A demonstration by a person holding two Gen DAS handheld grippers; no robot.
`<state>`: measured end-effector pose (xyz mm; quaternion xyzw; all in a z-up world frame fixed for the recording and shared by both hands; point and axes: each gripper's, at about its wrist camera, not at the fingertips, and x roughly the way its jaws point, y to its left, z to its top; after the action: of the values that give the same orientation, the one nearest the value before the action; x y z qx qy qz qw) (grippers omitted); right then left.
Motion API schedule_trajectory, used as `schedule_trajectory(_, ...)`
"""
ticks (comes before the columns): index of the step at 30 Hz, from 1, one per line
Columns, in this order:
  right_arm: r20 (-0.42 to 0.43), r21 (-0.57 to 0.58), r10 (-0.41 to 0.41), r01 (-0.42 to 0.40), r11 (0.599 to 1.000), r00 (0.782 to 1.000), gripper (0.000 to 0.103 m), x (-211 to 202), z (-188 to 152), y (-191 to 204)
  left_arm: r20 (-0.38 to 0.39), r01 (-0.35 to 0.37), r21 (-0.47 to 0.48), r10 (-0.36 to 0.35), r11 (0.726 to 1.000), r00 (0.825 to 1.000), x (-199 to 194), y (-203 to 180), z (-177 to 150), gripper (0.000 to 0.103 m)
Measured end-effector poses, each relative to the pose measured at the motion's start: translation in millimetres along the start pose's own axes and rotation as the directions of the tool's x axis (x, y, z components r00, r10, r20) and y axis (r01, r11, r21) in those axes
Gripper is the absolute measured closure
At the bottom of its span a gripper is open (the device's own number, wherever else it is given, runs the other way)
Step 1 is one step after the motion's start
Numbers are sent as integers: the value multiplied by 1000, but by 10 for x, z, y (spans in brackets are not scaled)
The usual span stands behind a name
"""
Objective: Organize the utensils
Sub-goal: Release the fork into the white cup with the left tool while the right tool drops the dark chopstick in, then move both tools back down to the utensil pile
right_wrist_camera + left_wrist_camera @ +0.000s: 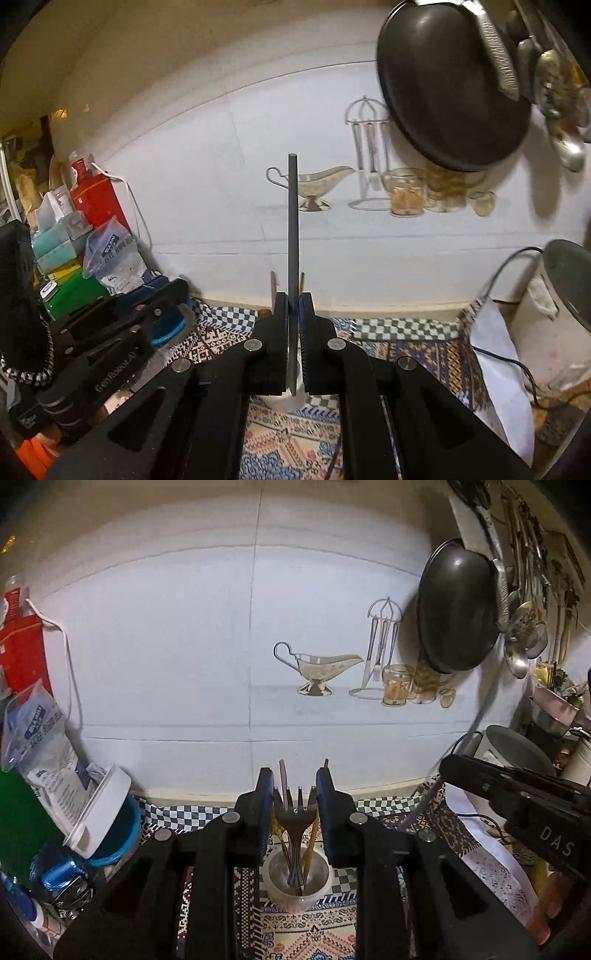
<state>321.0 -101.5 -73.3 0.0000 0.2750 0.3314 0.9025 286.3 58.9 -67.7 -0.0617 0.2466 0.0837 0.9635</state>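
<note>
A white tiled wall (pixel 166 646) fills the back of both views, printed with one gravy boat, one cutlery rack and three jars. One black pan (pixel 456 609) hangs on it at the right, beside a cluster of hanging ladles too crowded to count. Below lies one patterned tablecloth (pixel 306 934). One pale appliance (pixel 554 314) with a cord stands at the right edge.

The left gripper (pixel 294 805) has its two blue-padded fingers spread, one on each side of the utensils rising from one small clear cup (pixel 297 882) on the cloth. The cup holds one dark fork (pixel 295 834), tines up, plus thin sticks, probably three, though they overlap.

The right gripper (pixel 293 332) is pinched tight on one slim dark utensil (pixel 292 221), held upright, its rounded end up against the wall and its lower end just over the cup (pixel 291 402), which shows partly between the fingers.
</note>
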Motion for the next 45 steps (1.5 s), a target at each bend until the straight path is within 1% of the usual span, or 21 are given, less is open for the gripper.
schedule_trajectory(3,-15,0,15,-15,1000,1000,98,155,27,-10,-28,3,-7,-3,1000,1000,176,22,-26,81)
schedule_trajectory(7,-59,3,28,-28,1000,998,98,407,-3,-17,-84,7,-27,-9,1000,996,427,68,-121,81)
schedule_trajectory(12,-136,9,33,-32,999,990,98,727,-152,-44,-162,8,-66,-19,998,987,710,155,-287,81)
schedule_trajectory(15,-184,7,29,-28,1000,983,98,893,-248,-47,-217,13,-92,-33,996,976,883,215,-407,81)
schedule_trajectory(18,-240,3,27,-27,1000,970,98,1060,-357,-58,-263,27,-114,-56,993,963,1027,253,-496,81)
schedule_trajectory(20,-264,0,24,-25,1000,964,98,1140,-393,-66,-294,22,-124,-58,992,954,1120,271,-557,81)
schedule_trajectory(25,-312,11,36,-34,999,949,97,1282,-452,-97,-339,14,-134,-59,991,939,1242,309,-636,81)
schedule_trajectory(30,-327,3,32,-33,999,945,97,1366,-455,-96,-354,-7,-131,-40,991,934,1294,348,-634,81)
schedule_trajectory(34,-339,-2,29,-32,999,940,97,1409,-455,-87,-341,-29,-107,-10,994,940,1267,355,-599,81)
schedule_trajectory(37,-350,-5,30,-34,999,936,97,1404,-444,-81,-336,-28,-99,-7,995,942,1227,357,-568,81)
schedule_trajectory(40,-348,-7,30,-34,999,937,89,1350,-431,-78,-325,-32,-95,0,995,946,1143,357,-532,79)
schedule_trajectory(42,-330,-10,24,-28,1000,944,79,1271,-409,-66,-318,-36,-93,5,995,948,1079,354,-507,75)
schedule_trajectory(45,-305,-10,17,-21,1000,952,70,1156,-370,-59,-297,-46,-86,19,995,955,937,348,-463,71)
